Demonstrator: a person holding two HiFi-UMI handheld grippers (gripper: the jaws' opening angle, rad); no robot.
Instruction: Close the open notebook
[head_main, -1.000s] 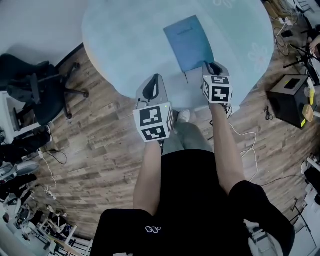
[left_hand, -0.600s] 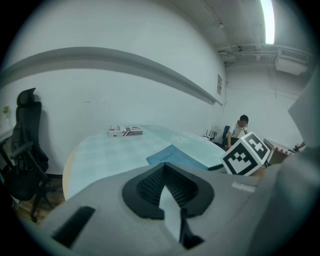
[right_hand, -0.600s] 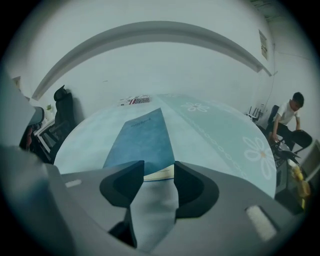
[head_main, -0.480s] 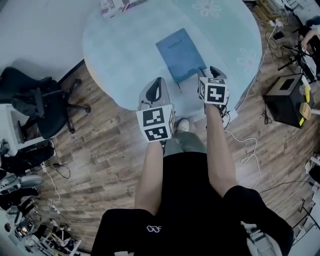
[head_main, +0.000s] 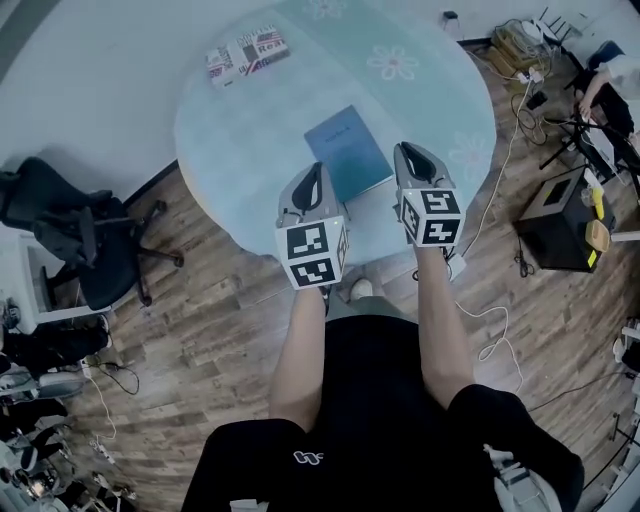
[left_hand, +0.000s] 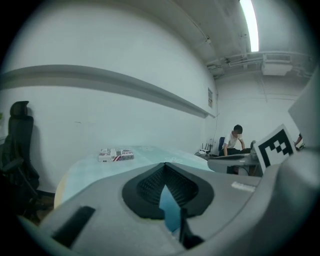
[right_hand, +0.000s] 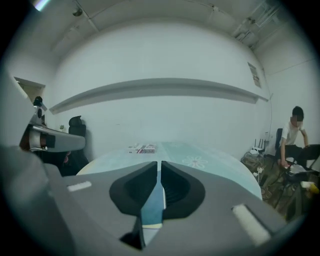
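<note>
Notebook (head_main: 347, 152): lying shut, blue cover flat on round table (head_main: 250, 130), just beyond both grippers. Judged thin, light, floppy, slick-covered; best pinched at free cover edge. Left gripper (head_main: 313, 172) tips together, empty. Right gripper (head_main: 409, 152) closing to narrow slit, nothing between.

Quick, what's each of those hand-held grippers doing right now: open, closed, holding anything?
Left hand-held gripper: closed, holding nothing.
Right hand-held gripper: jaws a slit apart and closing, nothing between them.
</note>
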